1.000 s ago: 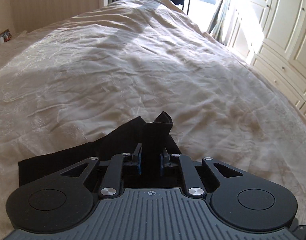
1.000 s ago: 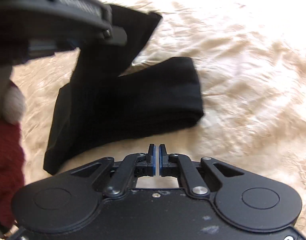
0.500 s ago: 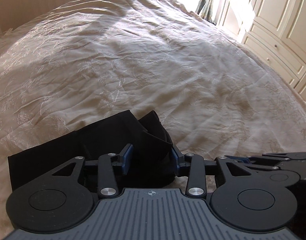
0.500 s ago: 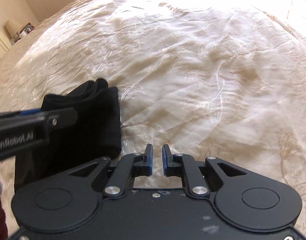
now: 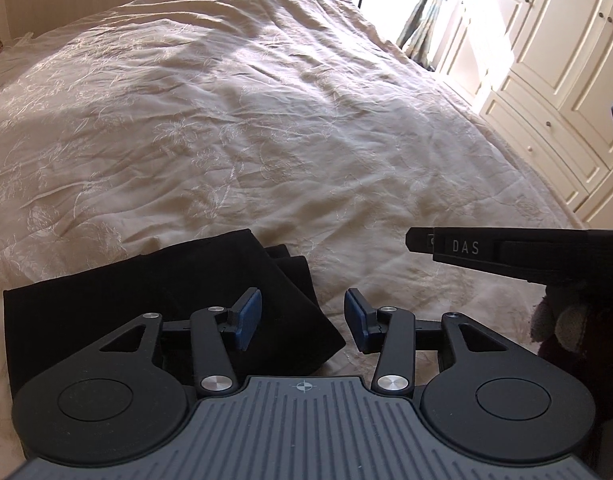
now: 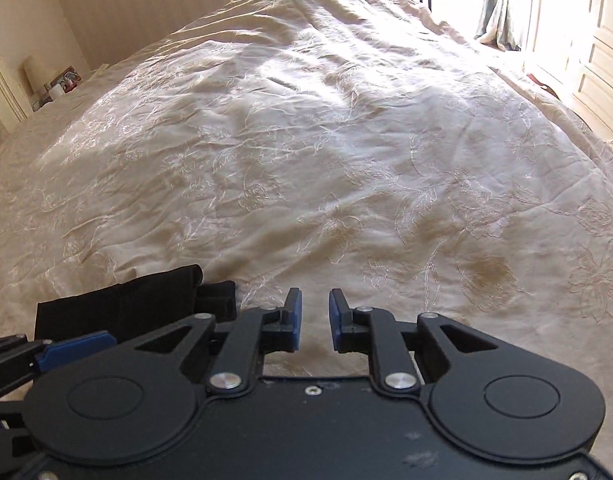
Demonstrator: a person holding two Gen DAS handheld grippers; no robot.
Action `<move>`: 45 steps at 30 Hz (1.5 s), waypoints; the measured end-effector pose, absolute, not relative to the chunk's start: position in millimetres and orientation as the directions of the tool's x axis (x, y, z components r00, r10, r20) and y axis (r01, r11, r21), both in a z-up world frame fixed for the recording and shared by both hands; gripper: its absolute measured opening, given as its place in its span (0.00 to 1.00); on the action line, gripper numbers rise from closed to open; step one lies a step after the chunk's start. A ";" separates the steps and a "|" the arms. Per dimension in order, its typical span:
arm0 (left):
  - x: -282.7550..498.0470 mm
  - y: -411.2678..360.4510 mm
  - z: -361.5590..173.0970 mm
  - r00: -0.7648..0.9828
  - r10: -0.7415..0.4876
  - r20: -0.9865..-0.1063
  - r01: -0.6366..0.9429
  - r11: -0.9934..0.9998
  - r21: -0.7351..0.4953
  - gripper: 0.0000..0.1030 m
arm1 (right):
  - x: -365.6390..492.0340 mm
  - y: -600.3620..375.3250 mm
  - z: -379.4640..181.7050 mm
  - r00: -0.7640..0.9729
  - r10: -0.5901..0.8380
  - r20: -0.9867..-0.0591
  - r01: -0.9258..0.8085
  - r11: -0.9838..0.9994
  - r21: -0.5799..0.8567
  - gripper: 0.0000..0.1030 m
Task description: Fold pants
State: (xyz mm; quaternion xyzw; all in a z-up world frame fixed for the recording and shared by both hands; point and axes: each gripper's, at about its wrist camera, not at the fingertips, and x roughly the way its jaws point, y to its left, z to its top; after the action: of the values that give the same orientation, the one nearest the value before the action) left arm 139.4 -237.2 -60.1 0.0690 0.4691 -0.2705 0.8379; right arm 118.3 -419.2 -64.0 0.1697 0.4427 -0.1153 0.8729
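Left wrist view: the folded black pants (image 5: 154, 304) lie on the cream bed (image 5: 266, 128), near and left. The left claw (image 5: 302, 320) is opening, its pads clear of the cloth beneath.

Right wrist view: the right claw (image 6: 314, 320) is opening over bare bedspread, holding nothing; the pants (image 6: 118, 304) lie to its left.

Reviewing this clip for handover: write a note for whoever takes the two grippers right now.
Left gripper: jaws opening, pads clear of the black pants, whose folded corner lies between them.
Right gripper: jaws opening, nothing between them, over bare bedspread to the right of the pants.
Done: pants lie folded in a compact stack on the bed.
Left: check the stack's right edge, where layers bunch unevenly; tidy if needed.
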 end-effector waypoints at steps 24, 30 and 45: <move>171.4 -14.8 -87.9 0.342 -0.055 -0.938 -0.062 0.995 -0.082 0.43 | 194.1 -355.8 -97.4 0.490 0.350 -0.798 0.038 0.906 0.421 0.07; 181.7 -23.6 -89.8 0.350 -0.070 -0.934 0.003 0.997 -0.074 0.43 | 157.6 -349.3 -88.3 0.514 0.210 -0.832 0.042 0.962 0.269 0.08; 206.7 -61.5 -147.2 0.307 0.065 -0.950 0.202 0.970 0.132 0.47 | 170.5 -344.2 -136.7 0.403 0.051 -0.914 0.133 0.984 0.114 0.33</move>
State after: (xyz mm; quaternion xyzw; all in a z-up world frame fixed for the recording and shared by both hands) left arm 206.7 -61.5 -147.2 0.1138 0.5872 -0.0429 0.8002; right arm 170.5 -344.2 -136.7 0.0846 0.5456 -0.0245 0.8334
